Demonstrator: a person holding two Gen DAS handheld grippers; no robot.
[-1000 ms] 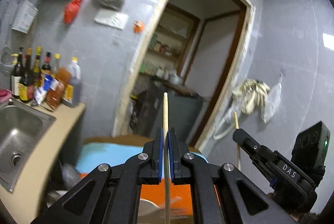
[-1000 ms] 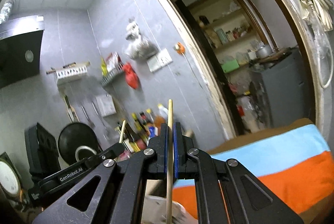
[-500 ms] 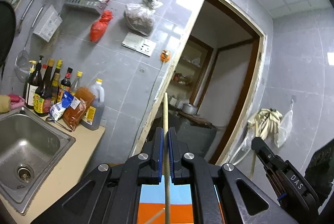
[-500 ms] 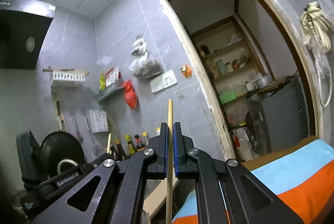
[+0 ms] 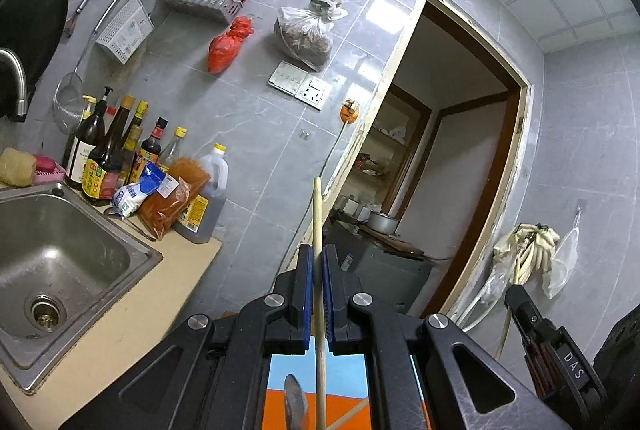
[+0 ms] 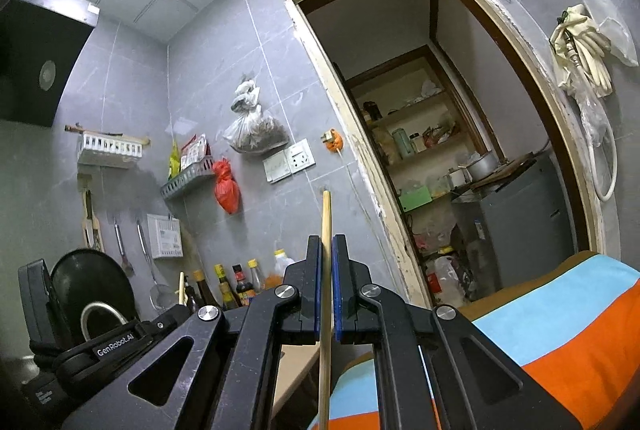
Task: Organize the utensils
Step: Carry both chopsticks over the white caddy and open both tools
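Observation:
My left gripper (image 5: 316, 254) is shut on a pale wooden chopstick (image 5: 317, 213) that stands upright between its blue pads, its tip rising above the fingers. My right gripper (image 6: 327, 244) is shut on a second wooden chopstick (image 6: 326, 218), held upright the same way. Each gripper shows in the other's view: the right one at the lower right (image 5: 520, 304), the left one at the lower left (image 6: 180, 294), both with their chopsticks. Below the left fingers, a metal utensil (image 5: 295, 400) and another chopstick (image 5: 352, 414) lie on an orange and blue cloth (image 5: 344, 370).
A steel sink (image 5: 60, 262) is set in a beige counter (image 5: 132, 314) at left, with several sauce bottles (image 5: 108, 153) behind it. Grey baskets (image 5: 200, 3) and bags hang on the tiled wall. An open doorway (image 6: 440, 149) leads to a storeroom. The striped cloth (image 6: 560, 330) lies at lower right.
Both views have swung upward and to the left: the wall and ceiling fill more of the frames, and the sink has moved in. Each gripper has kept hold of its chopstick.

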